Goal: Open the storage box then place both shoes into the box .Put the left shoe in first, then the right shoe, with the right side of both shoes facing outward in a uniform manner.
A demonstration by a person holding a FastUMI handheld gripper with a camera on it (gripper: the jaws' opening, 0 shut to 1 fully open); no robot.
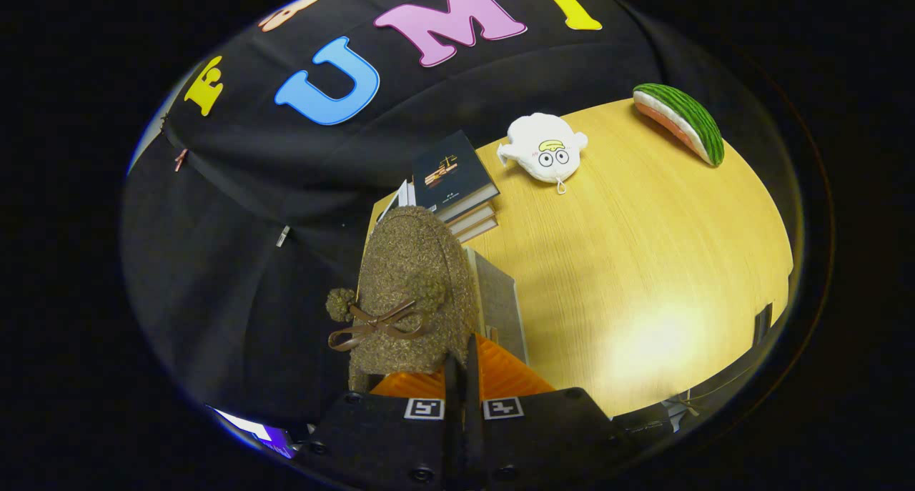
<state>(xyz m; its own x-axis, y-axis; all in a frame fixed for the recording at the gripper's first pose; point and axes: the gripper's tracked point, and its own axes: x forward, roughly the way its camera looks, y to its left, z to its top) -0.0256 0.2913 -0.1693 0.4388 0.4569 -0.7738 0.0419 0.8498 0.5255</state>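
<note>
A brown fuzzy shoe (411,291) with a brown ribbon bow (375,326) and small pompoms hangs lifted just ahead of my gripper (462,377). The fingers (504,377) are nearly together and pinch the shoe's rim between them; the contact itself is partly hidden. Right behind the shoe a grey box-like shape (500,298) stands on the wooden table (643,262); the shoe hides most of it, and I cannot tell whether it is open. The whole view is tilted.
A stack of books (454,176) with a dark cover on top lies beyond the shoe at the table's far edge. Farther along the table lie a white plush toy (543,148) and a watermelon-slice cushion (679,119).
</note>
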